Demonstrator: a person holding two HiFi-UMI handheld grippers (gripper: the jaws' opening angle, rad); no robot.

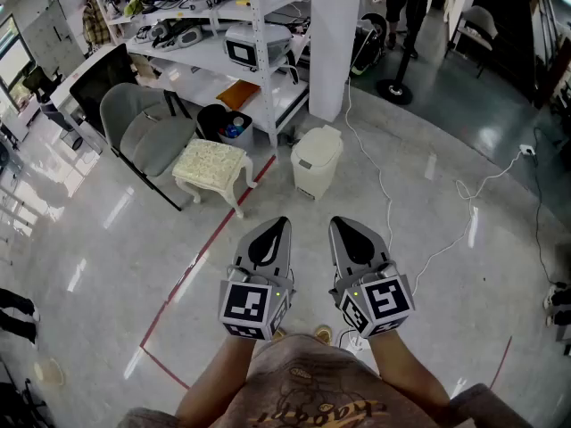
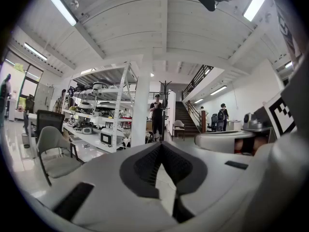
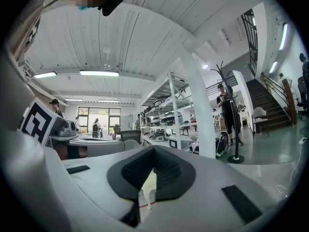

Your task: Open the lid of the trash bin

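Hidden: both gripper views' lower halves are filled by their own jaws | Count: one cream plastic lidded trash bin, lid down, on glossy grey floor beside white square pillar, well ahead of two grippers | left gripper: jaws together, nothing between | right gripper: same | Views: bin clear in head view only; dark staircase in gripper views only

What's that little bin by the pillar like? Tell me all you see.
The trash bin is a small, cream, plastic-looking box with rounded corners and a lid that lies shut. It stands upright on the glossy floor, just before the white pillar, right of a cream stool. Only the floor touches it.
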